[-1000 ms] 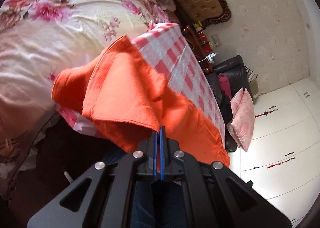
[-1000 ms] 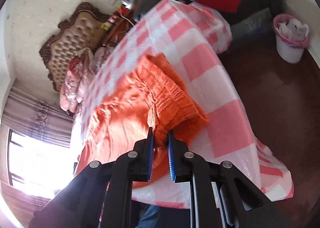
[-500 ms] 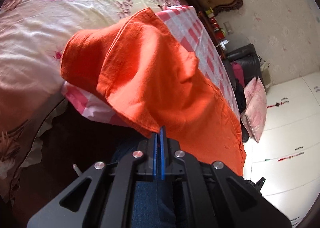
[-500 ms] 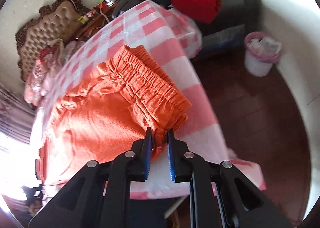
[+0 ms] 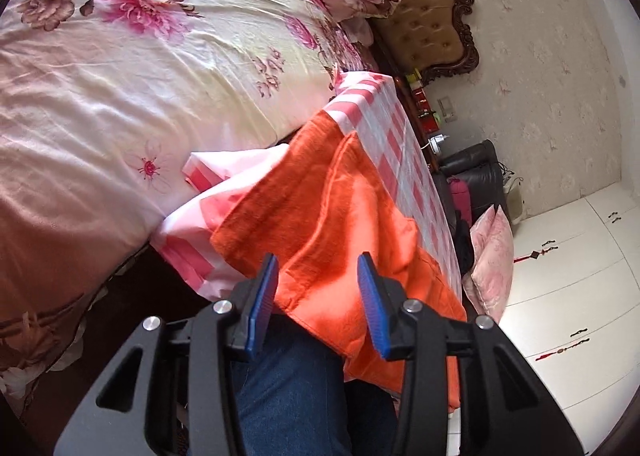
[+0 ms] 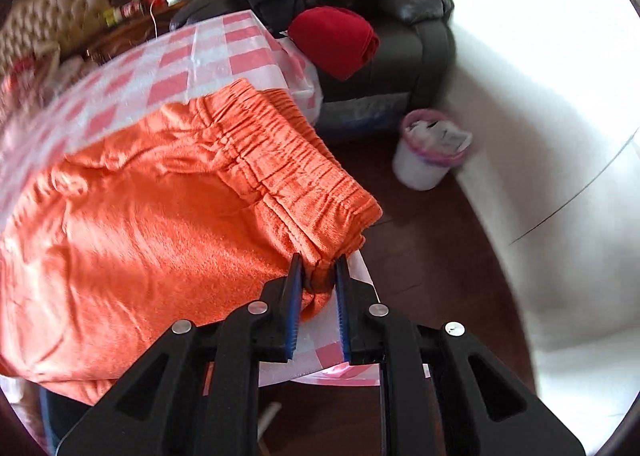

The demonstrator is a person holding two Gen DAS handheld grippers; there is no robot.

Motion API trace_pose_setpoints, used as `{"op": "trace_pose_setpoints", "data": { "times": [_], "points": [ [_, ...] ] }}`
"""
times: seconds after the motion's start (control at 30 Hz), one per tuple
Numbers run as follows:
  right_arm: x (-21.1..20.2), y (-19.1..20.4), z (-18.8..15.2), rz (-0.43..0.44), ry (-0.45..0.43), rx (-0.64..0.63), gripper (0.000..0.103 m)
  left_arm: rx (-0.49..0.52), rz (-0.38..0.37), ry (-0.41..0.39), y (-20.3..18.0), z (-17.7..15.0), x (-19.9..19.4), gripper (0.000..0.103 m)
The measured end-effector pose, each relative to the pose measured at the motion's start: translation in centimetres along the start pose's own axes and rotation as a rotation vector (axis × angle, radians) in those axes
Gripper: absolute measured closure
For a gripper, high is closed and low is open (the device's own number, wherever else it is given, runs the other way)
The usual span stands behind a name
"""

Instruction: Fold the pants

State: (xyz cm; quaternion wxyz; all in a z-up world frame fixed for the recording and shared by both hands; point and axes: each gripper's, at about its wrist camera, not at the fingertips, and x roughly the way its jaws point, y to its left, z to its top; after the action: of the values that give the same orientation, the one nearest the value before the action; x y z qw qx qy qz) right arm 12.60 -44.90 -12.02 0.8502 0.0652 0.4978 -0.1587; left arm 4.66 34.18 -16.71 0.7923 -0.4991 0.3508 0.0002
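Pants [image 5: 340,216] overhang bench [image 6: 168,68] edge; left gripper [image 5: 318,292] jaws just opening, hem released; right gripper [image 6: 318,276] pinches waistband; uneven tug risks sliding off.

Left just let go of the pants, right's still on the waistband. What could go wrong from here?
1. The pants overhang the table edge below the left gripper, whose jaws have just been opening; with the pads off the cloth, that end may slide off.
2. The right gripper pinches only a waistband corner; any pull may bunch or undo the fold.
3. The checked cloth looks slick and loose and may shift under the pants.
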Motion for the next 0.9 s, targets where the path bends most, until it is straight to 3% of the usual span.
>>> {"op": "trace_pose_setpoints", "data": {
  "times": [0.1, 0.2, 0.3, 0.37, 0.43, 0.53, 0.63, 0.73, 0.9],
  "points": [
    [0.0, 0.6, 0.0, -0.042, 0.000, -0.021, 0.090, -0.054, 0.010, 0.038, 1.4, -0.1, 1.0, 0.062],
    [0.0, 0.7, 0.0, -0.052, 0.003, -0.019, 0.089, -0.114, -0.044, 0.077, 2.6, -0.5, 2.2, 0.062],
    [-0.2, 1.0, -0.2, -0.070, 0.006, -0.028, 0.086, -0.269, -0.160, 0.148, 4.7, -1.7, 4.0, 0.059],
    [-0.2, 1.1, -0.1, -0.075, 0.006, -0.028, 0.085, -0.311, -0.197, 0.163, 5.1, -2.2, 4.7, 0.061],
    [-0.2, 1.2, -0.1, -0.075, 0.005, -0.023, 0.081, -0.320, -0.220, 0.151, 5.0, -2.2, 4.6, 0.095],
    [-0.4, 1.3, 0.1, -0.076, -0.002, -0.018, 0.079, -0.240, -0.179, 0.073, 3.0, -0.9, 2.6, 0.095],
    [-1.1, 1.8, 0.4, -0.057, -0.037, -0.010, 0.079, -0.040, -0.084, -0.060, -2.0, 1.5, -1.9, 0.096],
    [-1.3, 3.3, 0.6, -0.027, -0.051, -0.043, 0.079, 0.073, -0.003, -0.143, -4.4, 2.2, -4.2, 0.095],
    [-0.4, 4.5, -0.2, -0.054, -0.046, -0.065, 0.079, 0.001, 0.137, -0.059, -0.6, 0.9, -1.5, 0.096]
  ]
}}
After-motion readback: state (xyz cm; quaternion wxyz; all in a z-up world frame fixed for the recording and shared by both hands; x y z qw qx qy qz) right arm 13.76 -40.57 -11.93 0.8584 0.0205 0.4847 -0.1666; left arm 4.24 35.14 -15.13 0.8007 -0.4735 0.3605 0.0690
